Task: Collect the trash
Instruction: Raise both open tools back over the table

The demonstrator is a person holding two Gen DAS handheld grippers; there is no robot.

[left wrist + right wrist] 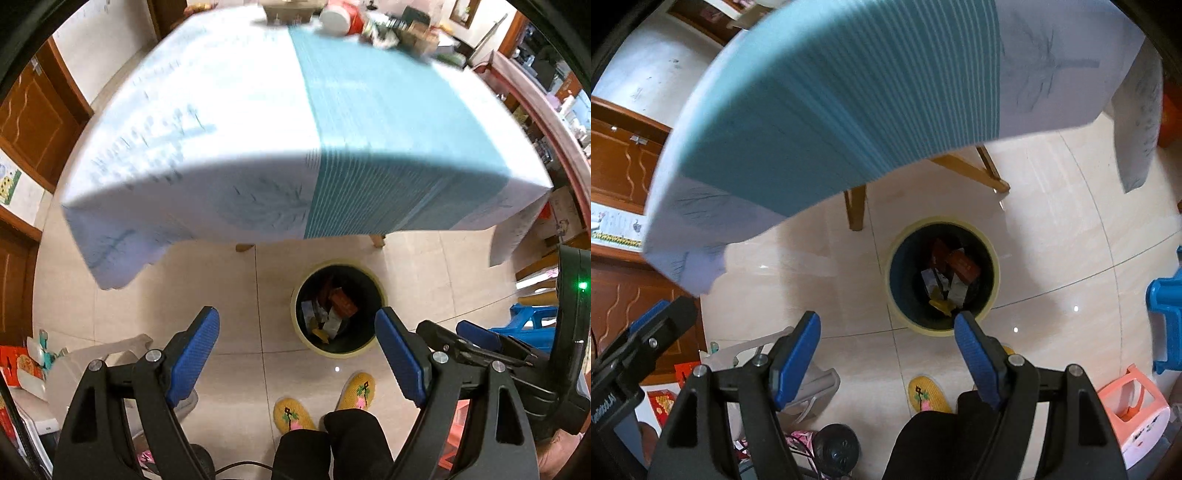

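Observation:
A round bin (372, 345) with a pale yellow rim stands on the tiled floor in front of the table; it also shows in the right wrist view (991, 295). Inside lie several pieces of trash (334, 308), among them a red-brown packet (964, 267) and a yellow scrap. My left gripper (297, 328) is open and empty, held above the floor just left of the bin. My right gripper (888, 330) is open and empty, above the bin's near left rim. The right gripper also shows at the right of the left wrist view (476, 338).
A table with a white and teal cloth (362, 122) stands beyond the bin, with blurred items (369, 22) at its far edge. My feet in yellow slippers (356, 391) are near the bin. A blue stool (1165, 310), a pink stool (1137, 417) and a grey seat (88, 365) stand around.

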